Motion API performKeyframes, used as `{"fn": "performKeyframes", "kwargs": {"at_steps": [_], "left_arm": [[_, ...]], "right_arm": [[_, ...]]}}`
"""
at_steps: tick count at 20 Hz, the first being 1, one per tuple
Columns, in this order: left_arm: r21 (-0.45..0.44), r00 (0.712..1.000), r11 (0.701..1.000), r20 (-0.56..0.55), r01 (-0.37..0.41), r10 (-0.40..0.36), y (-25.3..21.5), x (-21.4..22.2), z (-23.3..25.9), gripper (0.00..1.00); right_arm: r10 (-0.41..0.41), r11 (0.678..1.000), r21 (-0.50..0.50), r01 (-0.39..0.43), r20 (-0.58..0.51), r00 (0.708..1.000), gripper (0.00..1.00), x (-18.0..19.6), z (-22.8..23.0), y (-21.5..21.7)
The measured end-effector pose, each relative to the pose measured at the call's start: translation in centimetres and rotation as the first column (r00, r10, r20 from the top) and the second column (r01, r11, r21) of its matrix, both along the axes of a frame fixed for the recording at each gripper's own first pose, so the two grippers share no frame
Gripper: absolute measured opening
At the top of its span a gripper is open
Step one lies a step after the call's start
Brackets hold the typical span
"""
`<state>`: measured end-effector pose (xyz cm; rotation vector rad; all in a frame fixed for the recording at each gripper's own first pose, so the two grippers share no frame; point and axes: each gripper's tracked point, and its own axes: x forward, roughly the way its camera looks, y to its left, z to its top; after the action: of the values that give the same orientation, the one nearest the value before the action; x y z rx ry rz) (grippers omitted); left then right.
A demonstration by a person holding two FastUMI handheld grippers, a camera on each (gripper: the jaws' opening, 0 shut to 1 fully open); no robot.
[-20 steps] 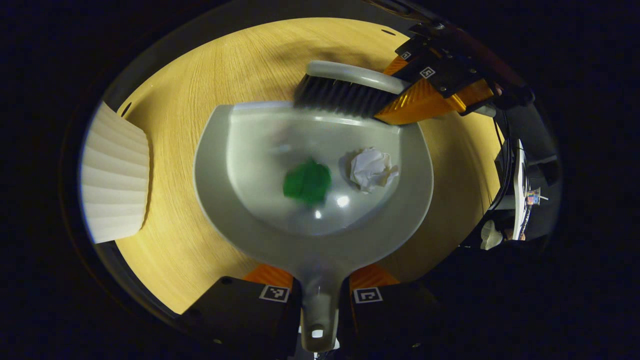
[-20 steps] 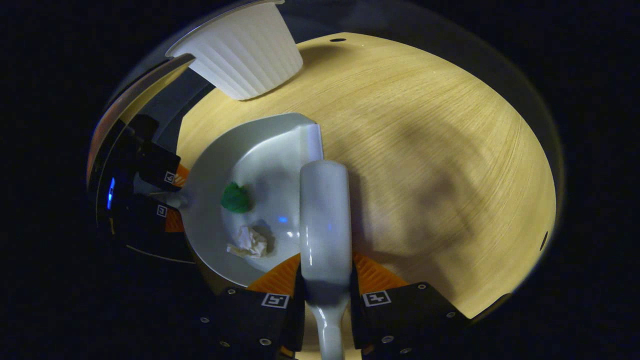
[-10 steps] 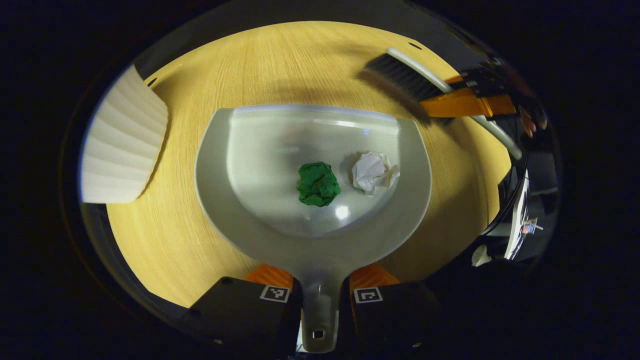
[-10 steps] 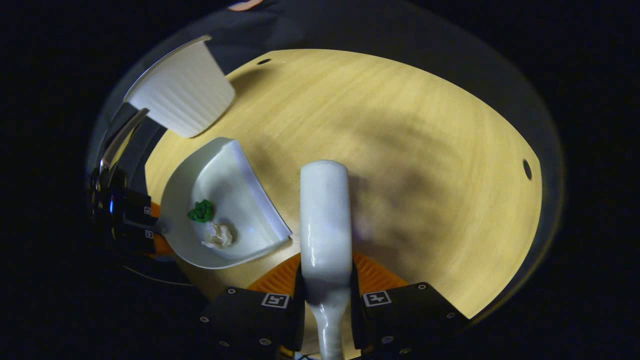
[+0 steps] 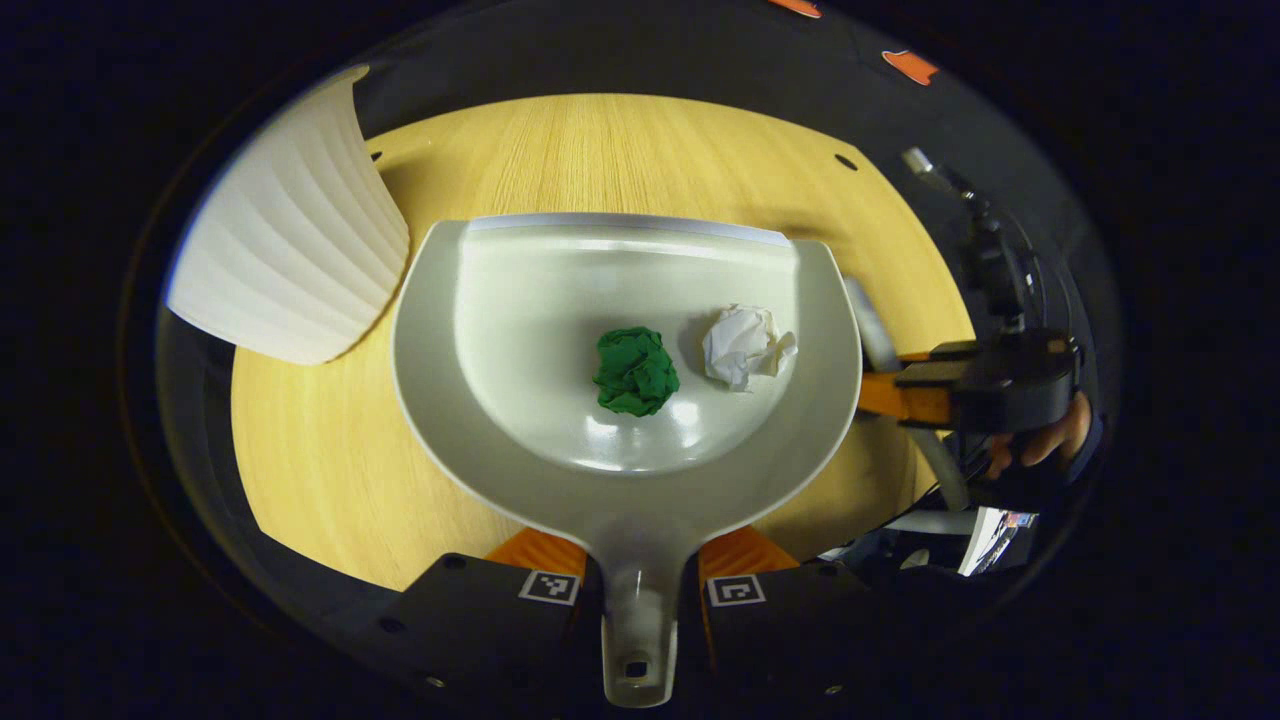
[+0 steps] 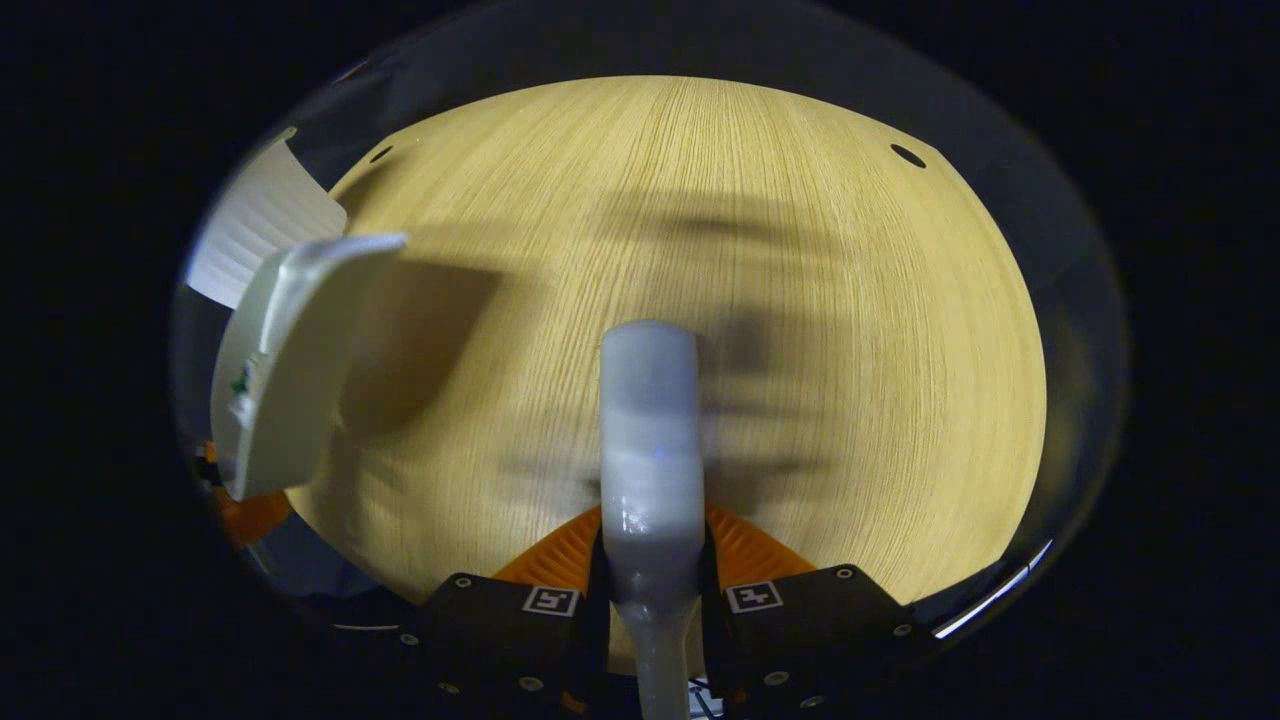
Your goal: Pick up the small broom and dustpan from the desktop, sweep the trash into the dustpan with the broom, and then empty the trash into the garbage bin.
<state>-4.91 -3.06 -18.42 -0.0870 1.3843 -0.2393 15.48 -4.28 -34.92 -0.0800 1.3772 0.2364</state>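
My left gripper (image 5: pixel 640 570) is shut on the handle of the grey dustpan (image 5: pixel 500 400), which it holds above the wooden desk (image 5: pixel 320 470). Inside the pan lie a green crumpled ball (image 5: pixel 635 370) and a white crumpled paper ball (image 5: pixel 742 343). The white ribbed garbage bin (image 5: pixel 290 265) stands just left of the pan. My right gripper (image 6: pixel 652 560) is shut on the small broom (image 6: pixel 650 420), whose pale back points forward over the desk. In the left gripper view the right gripper (image 5: pixel 965 385) sits beside the pan's right rim. The dustpan (image 6: pixel 290 360) appears edge-on at the left of the right gripper view.
The garbage bin (image 6: pixel 255 225) peeks out behind the dustpan in the right gripper view. The desk (image 6: pixel 800 300) has small round holes near its far edge. A hand (image 5: pixel 1045 440) holds the right gripper, with dark gear and cables behind it.
The dustpan has risen and come closer to the bin. The broom has swung away from the pan's mouth to its right side, and the right gripper view has turned toward open desk.
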Motion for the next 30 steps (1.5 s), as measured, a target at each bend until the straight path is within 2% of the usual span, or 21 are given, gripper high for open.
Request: {"fn": "performKeyframes", "kwargs": {"at_steps": [1,2,8,9,10,12,13,14,15,16,17,18,20,24,28,30], "left_arm": [[0.003,1.000,1.000,0.027,0.013,-0.013,0.4,0.0,1.4,0.32],[0.007,0.998,1.000,0.052,0.023,-0.023,0.6,-0.1,2.7,0.32],[-0.046,0.989,0.999,0.144,0.023,-0.016,1.8,1.5,9.6,0.32],[-0.048,0.987,0.999,0.157,0.017,-0.009,2.6,1.8,11.8,0.32],[-0.041,0.984,0.999,0.178,0.010,-0.002,3.3,2.4,13.2,0.32],[-0.019,0.979,1.000,0.202,-0.001,0.004,4.3,3.2,14.7,0.32],[-0.008,0.975,1.000,0.222,-0.002,0.004,4.9,3.7,15.4,0.32],[0.006,0.972,1.000,0.235,-0.014,0.013,5.8,4.3,15.9,0.32],[0.024,0.967,0.999,0.253,-0.031,0.024,7.1,5.1,16.2,0.32],[0.032,0.963,0.998,0.264,-0.061,0.051,8.8,5.8,16.3,0.32],[0.043,0.959,0.994,0.271,-0.098,0.083,11.0,6.2,16.2,0.31],[0.063,0.956,0.990,0.277,-0.123,0.101,13.0,6.7,16.1,0.31],[0.134,0.950,0.975,0.282,-0.175,0.132,18.6,7.3,15.0,0.32],[0.287,0.947,0.921,0.258,-0.263,0.190,27.9,7.5,12.0,0.32],[0.451,0.970,0.867,0.202,-0.213,0.133,32.5,9.6,9.4,0.32],[0.538,0.985,0.833,0.168,-0.131,0.047,34.1,10.7,9.0,0.32]], "right_arm": [[0.003,1.000,0.004,-0.003,0.007,1.000,0.49,-0.1,-0.2,0.1],[0.011,1.000,0.001,-0.011,0.017,1.000,0.41,-0.2,-0.7,0.3],[0.030,1.000,-0.008,-0.029,0.052,0.998,0.48,-0.2,-0.9,0.5],[0.030,1.000,-0.007,-0.029,0.054,0.998,0.63,0.1,-0.8,0.5],[0.029,1.000,-0.002,-0.029,0.058,0.998,0.57,-0.3,-0.6,0.7],[0.028,1.000,0.002,-0.028,0.068,0.997,0.67,0.1,-0.5,0.5],[0.025,1.000,0.006,-0.025,0.075,0.997,0.76,0.2,-0.5,0.6],[0.022,1.000,0.012,-0.023,0.084,0.996,0.80,0.3,-0.4,0.7],[0.016,1.000,0.016,-0.018,0.092,0.996,0.88,0.5,-0.2,0.7],[0.007,1.000,0.022,-0.009,0.103,0.995,0.83,0.6,-0.1,0.7],[-0.006,1.000,0.027,0.003,0.112,0.994,0.95,0.9,0.2,0.5],[-0.019,0.999,0.039,0.014,0.119,0.993,0.95,1.0,0.4,0.4],[-0.037,0.998,0.055,0.030,0.131,0.991,0.95,1.1,1.1,0.4],[-0.069,0.993,0.102,0.054,0.149,0.986,0.95,0.8,3.0,0.6],[-0.079,0.991,0.120,0.054,0.215,0.973,0.95,1.2,5.7,0.6],[-0.093,0.989,0.131,0.062,0.247,0.964,0.95,1.4,7.1,0.5]]}}
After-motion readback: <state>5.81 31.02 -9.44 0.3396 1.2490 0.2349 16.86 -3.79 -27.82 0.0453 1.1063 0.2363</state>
